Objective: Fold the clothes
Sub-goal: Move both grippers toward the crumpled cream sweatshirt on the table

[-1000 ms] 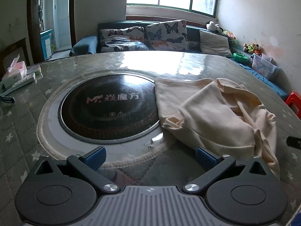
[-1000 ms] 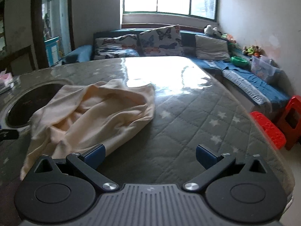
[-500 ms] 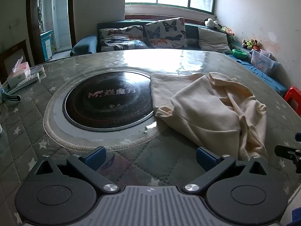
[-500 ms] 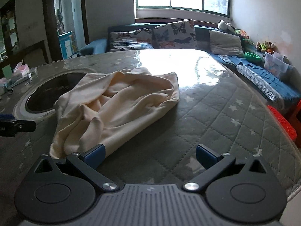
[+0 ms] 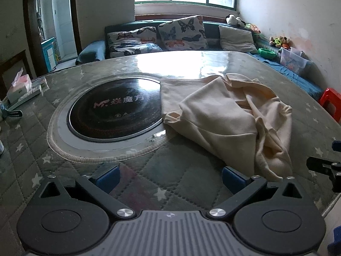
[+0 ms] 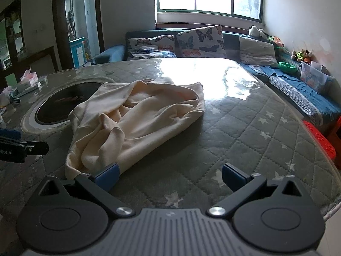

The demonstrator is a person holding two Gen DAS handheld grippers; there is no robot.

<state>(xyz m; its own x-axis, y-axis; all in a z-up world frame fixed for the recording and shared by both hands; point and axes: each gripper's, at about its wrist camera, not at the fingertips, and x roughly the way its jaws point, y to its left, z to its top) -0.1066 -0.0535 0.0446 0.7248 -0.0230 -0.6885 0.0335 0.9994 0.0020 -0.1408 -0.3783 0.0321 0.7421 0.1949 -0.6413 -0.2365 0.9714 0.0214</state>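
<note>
Cooktop print: the round black cooktop (image 5: 115,111), ahead and left of the left gripper (image 5: 169,176), carries "M" lettering followed by Chinese characters; small symbols beneath are too small to read.
Gripper label: "bot.AI", cut off, on the left gripper's body at the right view's left edge.

Two matching black-and-grey handheld grippers

Left gripper (image 5: 170,176) and right gripper (image 6: 170,175): blue fingertip pads (image 6: 107,173), black round-hubbed arms, silver screws (ribbed grey body between).

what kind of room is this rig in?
Likely a home living and dining room: a sofa with butterfly cushions under the window, a round table with a built-in hotplate, and soft toys along the wall.
</note>
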